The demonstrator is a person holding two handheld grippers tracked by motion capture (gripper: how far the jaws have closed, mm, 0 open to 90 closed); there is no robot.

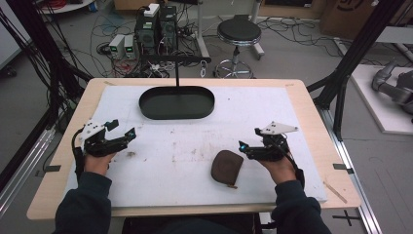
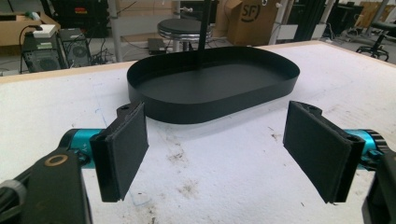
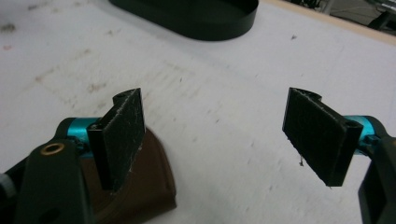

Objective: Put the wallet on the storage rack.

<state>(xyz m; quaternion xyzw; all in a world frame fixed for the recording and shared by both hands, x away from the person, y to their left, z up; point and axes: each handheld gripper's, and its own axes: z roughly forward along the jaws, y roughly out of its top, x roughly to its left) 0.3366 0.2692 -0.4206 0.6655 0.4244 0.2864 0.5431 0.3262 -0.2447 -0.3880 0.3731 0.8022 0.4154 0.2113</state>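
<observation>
Both grippers, left (image 1: 127, 135) and right (image 1: 245, 147), hold fingers apart; beside the brown pouch (image 1: 227, 167), the right risks nudging it away from the black tray (image 1: 177, 103).

Two hand-held black grippers, dark sleeves

The left gripper (image 1: 122, 132) and right gripper (image 1: 246, 146) are black, each topped with a grey three-cornered plate and showing small teal lights. Flat black pads (image 2: 122, 148) sit on teal cylinders, beside a brass-ringed screw hole. The person wears dark navy sleeves (image 1: 87, 202).
</observation>
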